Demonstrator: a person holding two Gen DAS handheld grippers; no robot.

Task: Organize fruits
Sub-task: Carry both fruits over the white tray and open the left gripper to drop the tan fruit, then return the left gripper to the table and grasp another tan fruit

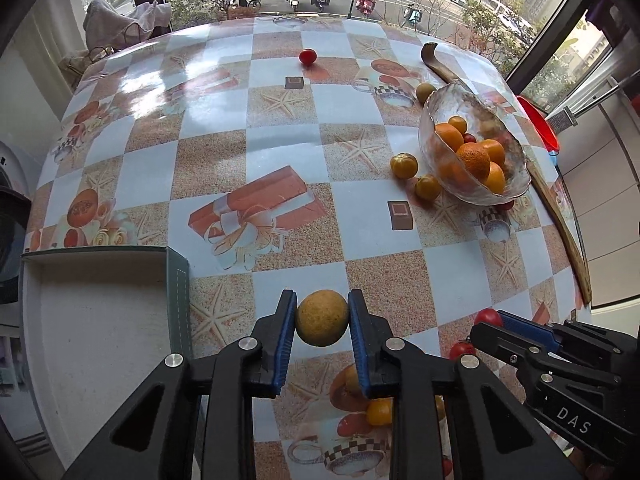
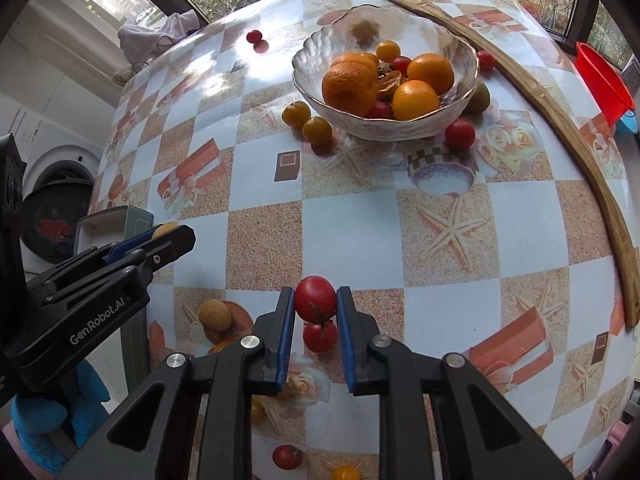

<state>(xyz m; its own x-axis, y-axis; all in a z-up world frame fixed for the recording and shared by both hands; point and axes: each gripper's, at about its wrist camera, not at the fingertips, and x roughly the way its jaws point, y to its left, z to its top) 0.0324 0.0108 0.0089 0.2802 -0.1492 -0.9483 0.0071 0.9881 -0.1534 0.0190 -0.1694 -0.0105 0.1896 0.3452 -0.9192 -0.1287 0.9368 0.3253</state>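
Left wrist view shows my left gripper pinching a dull yellow-brown round fruit between its blue pads, squeezed across the middle so it cannot roll out. It sits above the checked tablecloth, just right of an open white-lined box at the near left edge; I judge that box may be where this kind is meant to go, since it lies close to the held fruit.

My right gripper is closed on a red tomato, gripped at its widest part, with a second red tomato just below it, between the fingers but not clearly clamped. Whether the two touch I cannot tell.

A glass bowl stands well ahead, already holding oranges plus small yellow and red fruit, so much of the sorting looks done. Loose pieces remain around it: two yellow tomatoes by its left side, a red one and a greenish one at its right, and another red tomato far off. A yellow-brown fruit rests near my right gripper, more small tomatoes nearer still.

A long wooden shoehorn curves along the right edge, behind the bowl, clear of my path.
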